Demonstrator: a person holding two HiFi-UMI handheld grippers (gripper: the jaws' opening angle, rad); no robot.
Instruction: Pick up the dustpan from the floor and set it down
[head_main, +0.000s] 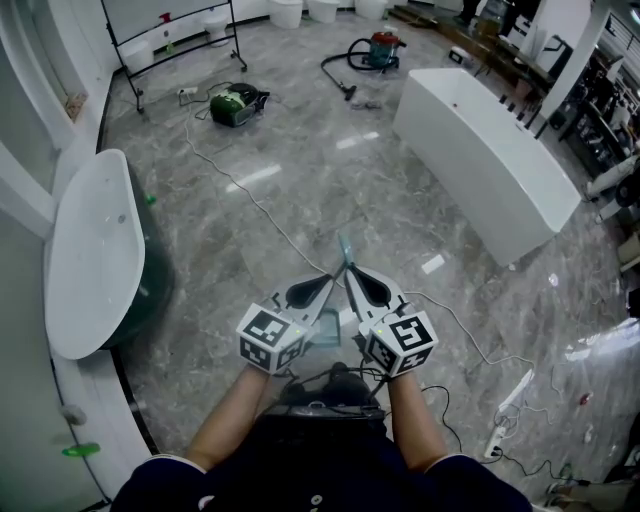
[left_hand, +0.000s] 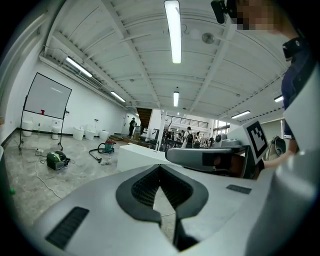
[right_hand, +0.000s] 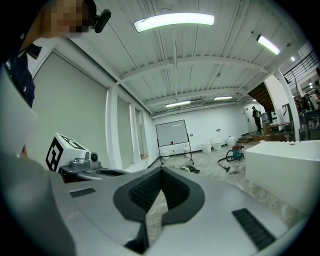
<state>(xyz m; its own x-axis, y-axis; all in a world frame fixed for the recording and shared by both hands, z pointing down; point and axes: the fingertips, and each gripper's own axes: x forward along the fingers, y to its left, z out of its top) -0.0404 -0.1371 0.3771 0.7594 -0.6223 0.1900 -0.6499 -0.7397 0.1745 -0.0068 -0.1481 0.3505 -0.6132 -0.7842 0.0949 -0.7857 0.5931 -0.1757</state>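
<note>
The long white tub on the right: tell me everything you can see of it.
The tub is a long, straight-sided box with rounded corners, glossy white, seemingly one moulded piece. It stands upright on the grey marbled floor, angled across the head view, at the right. Dark objects show behind its far end; contact unclear.

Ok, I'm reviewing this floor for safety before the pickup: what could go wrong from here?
1. A white cable runs across the floor toward the person, and a power strip lies to the right. A step either way could snag one.
2. The left tongs and right tongs are both shut, empty and held tip to tip, so they may knock together.
3. The polished floor mirrors the lights and may be slippery.
</note>
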